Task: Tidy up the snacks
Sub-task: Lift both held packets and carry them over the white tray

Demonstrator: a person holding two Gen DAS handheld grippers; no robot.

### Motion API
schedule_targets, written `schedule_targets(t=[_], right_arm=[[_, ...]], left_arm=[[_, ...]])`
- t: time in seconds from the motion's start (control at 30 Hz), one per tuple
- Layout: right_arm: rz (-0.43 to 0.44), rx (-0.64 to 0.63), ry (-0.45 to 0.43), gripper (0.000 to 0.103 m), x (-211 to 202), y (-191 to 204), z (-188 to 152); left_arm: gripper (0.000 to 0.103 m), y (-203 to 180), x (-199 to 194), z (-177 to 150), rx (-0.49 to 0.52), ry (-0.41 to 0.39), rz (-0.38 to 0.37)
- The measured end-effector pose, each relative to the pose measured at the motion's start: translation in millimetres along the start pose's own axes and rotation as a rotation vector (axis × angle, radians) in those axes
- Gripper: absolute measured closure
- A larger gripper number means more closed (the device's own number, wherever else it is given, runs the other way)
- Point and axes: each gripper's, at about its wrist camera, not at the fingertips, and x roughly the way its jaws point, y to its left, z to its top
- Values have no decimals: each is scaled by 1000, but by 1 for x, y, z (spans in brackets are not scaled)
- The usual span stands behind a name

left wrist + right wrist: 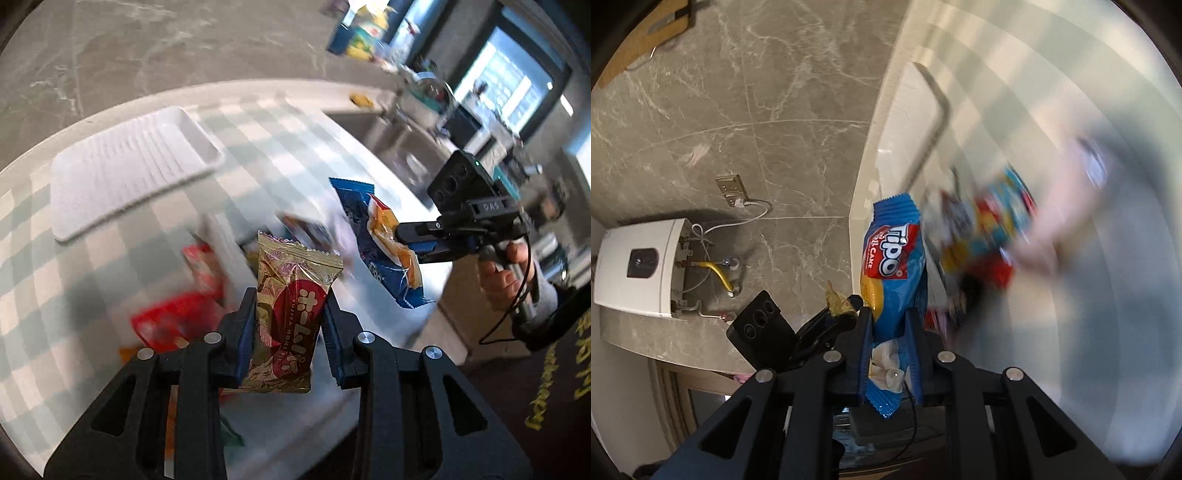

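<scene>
My left gripper (pixel 290 299) is shut on a gold and red Home Pie packet (pixel 295 266), which stands upright between the blue pads above the table. My right gripper (pixel 888 317) is shut on a blue Tipo roll cake packet (pixel 894 258), also lifted clear. The left wrist view shows the right gripper (pixel 400 240) at the right, pinching the blue packet (pixel 364 221) by its side. The right wrist view shows the left gripper (pixel 846 310) low at the left with a corner of the gold packet (pixel 836 299). A blurred pile of snacks (pixel 177 321) lies on the table below.
A white ribbed tray (pixel 129 177) lies on the checked tablecloth (pixel 258 140) beyond the pile. It also shows in the right wrist view as the tray (pixel 912 122) beside the snack pile (pixel 990 240). A sink (pixel 406 151) is to the right, and a white water heater (pixel 639 262) hangs on the marble wall.
</scene>
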Motion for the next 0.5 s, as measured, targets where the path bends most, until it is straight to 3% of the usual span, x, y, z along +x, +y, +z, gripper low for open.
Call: schedule_targets(t=[0.23,0.5], right_arm=[[-77,-95,15,84,38,36,82],[-172,-127,34,84,100,51,173]], left_arm=[[72,92,-8,61,-110,-63,15],[72,203,14,116,-253,-68,36]])
